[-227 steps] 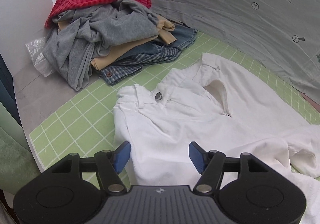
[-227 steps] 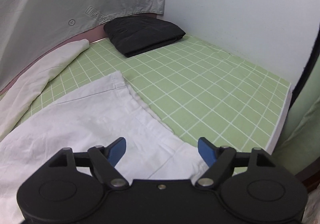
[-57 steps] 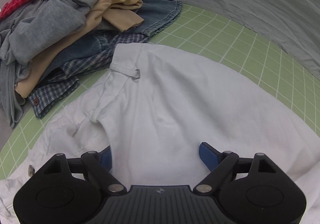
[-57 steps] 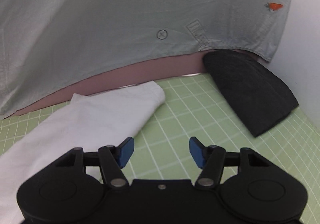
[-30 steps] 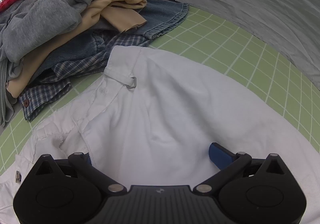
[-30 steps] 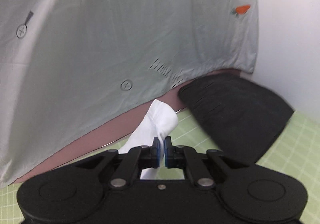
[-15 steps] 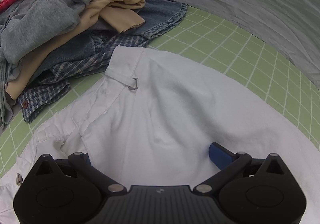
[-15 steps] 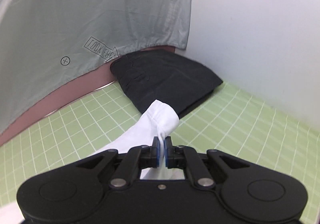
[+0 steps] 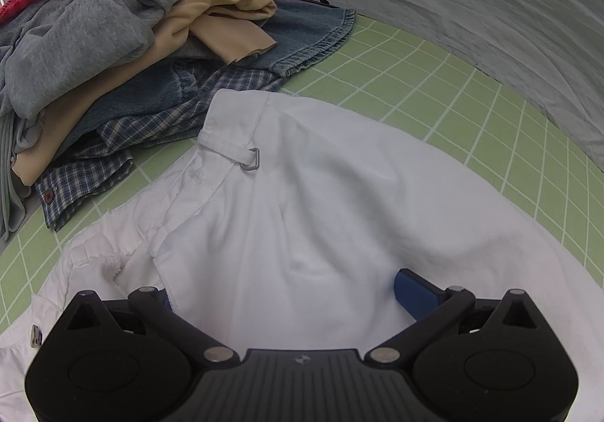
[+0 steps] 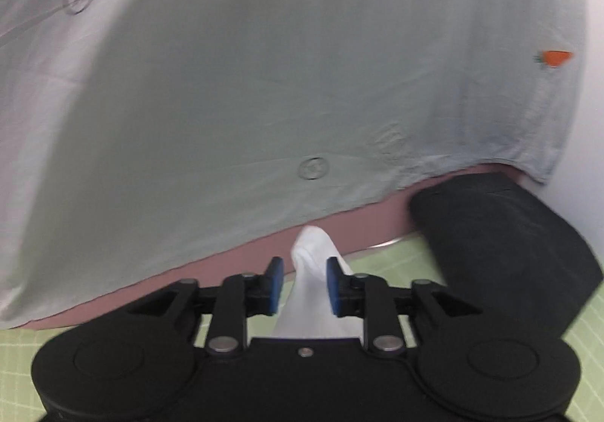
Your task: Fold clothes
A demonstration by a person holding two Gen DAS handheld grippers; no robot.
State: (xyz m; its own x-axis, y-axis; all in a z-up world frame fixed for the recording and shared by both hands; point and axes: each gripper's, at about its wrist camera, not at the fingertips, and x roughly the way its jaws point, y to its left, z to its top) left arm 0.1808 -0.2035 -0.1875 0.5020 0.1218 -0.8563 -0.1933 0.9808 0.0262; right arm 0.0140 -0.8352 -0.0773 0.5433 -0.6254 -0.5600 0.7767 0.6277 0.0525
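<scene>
— Garments, counted? Grippers?

— One pair of white trousers spread on the green grid mat; one pile of unfolded clothes at 10 o'clock; one folded black garment at 3 o'clock in the right view. Left gripper: fingers wide apart, pressed onto the trousers. Right gripper: fingers parted, white trouser leg end loose between them.

— Change?

— Half a second ago the right was clamped on that leg end; now released. Left unchanged.
</scene>
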